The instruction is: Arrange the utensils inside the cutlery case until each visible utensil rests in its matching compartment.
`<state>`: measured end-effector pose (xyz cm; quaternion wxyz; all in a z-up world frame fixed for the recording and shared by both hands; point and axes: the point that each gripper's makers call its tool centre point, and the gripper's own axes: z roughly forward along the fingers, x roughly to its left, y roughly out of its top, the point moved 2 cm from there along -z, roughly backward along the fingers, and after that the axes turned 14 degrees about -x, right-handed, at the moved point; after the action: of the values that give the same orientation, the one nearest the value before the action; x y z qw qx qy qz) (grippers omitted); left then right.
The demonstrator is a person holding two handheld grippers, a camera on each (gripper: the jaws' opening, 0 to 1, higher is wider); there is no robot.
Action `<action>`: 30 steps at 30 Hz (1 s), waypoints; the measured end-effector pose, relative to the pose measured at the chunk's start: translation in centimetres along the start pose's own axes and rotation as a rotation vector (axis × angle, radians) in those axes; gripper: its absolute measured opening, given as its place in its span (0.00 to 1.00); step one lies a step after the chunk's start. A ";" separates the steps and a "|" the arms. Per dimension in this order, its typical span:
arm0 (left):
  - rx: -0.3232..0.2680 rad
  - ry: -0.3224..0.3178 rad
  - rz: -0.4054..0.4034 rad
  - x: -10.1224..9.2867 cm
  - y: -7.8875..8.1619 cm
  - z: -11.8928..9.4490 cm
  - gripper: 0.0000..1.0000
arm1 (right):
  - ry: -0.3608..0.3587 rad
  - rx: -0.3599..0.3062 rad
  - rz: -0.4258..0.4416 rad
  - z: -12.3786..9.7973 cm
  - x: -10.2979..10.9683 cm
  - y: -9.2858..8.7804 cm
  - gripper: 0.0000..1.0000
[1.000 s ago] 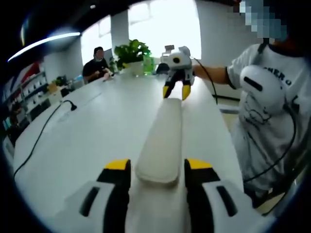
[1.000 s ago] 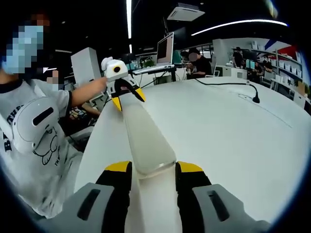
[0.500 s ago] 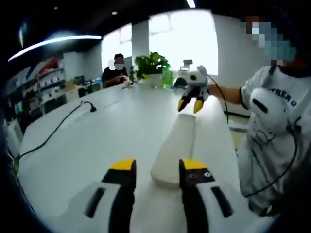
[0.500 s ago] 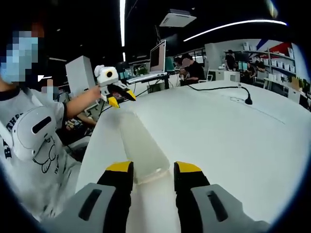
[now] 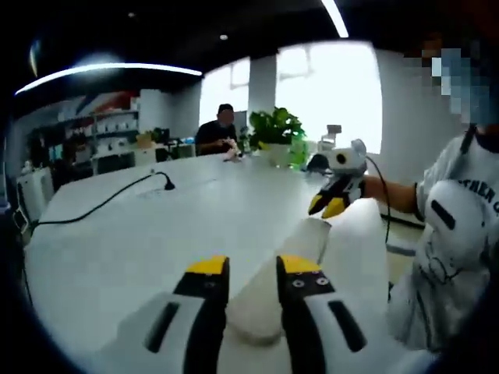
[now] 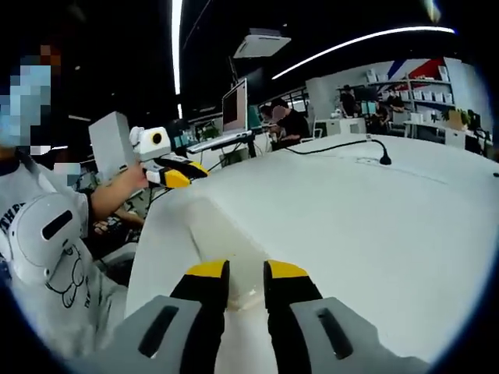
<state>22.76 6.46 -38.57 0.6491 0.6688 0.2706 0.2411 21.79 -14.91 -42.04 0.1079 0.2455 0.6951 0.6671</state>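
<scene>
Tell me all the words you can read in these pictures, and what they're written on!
"THER O": on the person's white T-shirt in the left gripper view; the start is cut off.
Dark letters on the same T-shirt in the right gripper view: too partial to read.
Nothing else is readable.

The cutlery case (image 5: pixel 274 287) is motion-blurred in the left gripper view; its near end is hidden behind the left gripper (image 5: pixel 244 269) and no compartment or utensil can be made out. In the right gripper view the case (image 6: pixel 209 238) is a pale translucent smear, its near end covered by the right gripper (image 6: pixel 245 273). Whether either gripper's jaws actually touch the case cannot be told. The table (image 5: pixel 140 234) is cut off at its near edge.
</scene>
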 end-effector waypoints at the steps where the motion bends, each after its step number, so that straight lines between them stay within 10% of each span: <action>1: -0.002 0.011 0.011 0.0 -0.2 0.0 0.25 | -0.026 -0.010 0.009 0.1 -0.1 0.0 0.16; 19: -0.079 0.109 -0.019 -0.2 -1.7 0.4 0.21 | -0.077 -0.049 -0.026 2.0 0.6 0.4 0.07; 30: 0.202 0.015 0.170 -1.7 -1.8 -1.6 0.17 | -0.075 -0.098 -0.021 1.9 1.1 1.4 0.06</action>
<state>20.30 6.52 -40.28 0.5537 0.7495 0.2404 0.2717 22.06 -12.71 -40.69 0.1528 0.2572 0.6598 0.6893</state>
